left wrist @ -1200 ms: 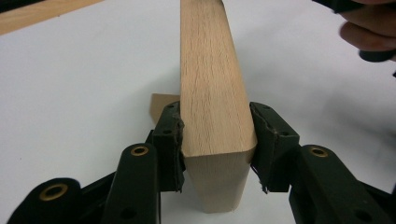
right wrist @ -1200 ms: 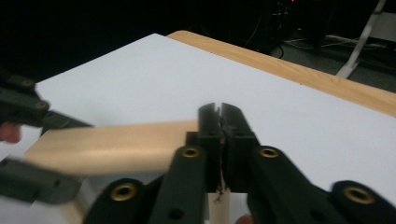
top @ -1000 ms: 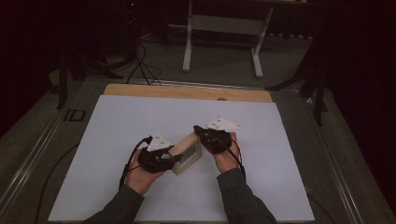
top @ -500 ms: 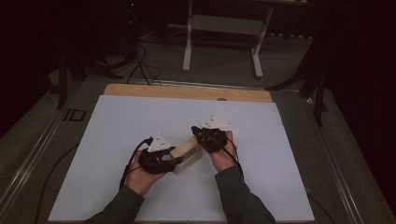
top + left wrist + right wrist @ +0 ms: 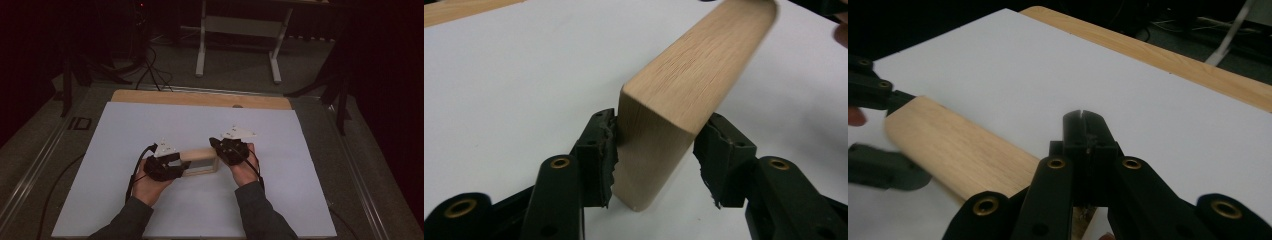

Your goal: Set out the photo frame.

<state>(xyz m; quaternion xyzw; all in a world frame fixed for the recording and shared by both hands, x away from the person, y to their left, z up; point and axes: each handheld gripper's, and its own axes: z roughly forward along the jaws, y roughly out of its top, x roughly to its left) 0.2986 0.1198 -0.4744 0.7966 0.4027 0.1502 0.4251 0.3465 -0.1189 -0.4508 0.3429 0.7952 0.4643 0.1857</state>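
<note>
A light wooden block (image 5: pixel 200 162) lies left to right on the white sheet (image 5: pixel 150 125), between both hands. My left gripper (image 5: pixel 172 167) is shut on its left end. In the left gripper view both black pads (image 5: pixel 599 150) press the block's (image 5: pixel 694 65) rounded end, which is tilted and stretches away to the upper right. My right gripper (image 5: pixel 222 149) is at the block's right end. In the right gripper view its jaws (image 5: pixel 1083 120) are closed together, and the block (image 5: pixel 958 150) runs under them toward the left gripper (image 5: pixel 903 137).
The sheet covers a wooden tabletop whose bare far edge (image 5: pixel 200 98) shows behind it. A white stand's legs (image 5: pixel 202 40) and cables (image 5: pixel 150 65) are on the dark floor beyond the table. Metal rails run along both table sides.
The block has swung from a slant to lie left to right. My right gripper has moved right and nearer with its end; the left hand stayed almost in place.
</note>
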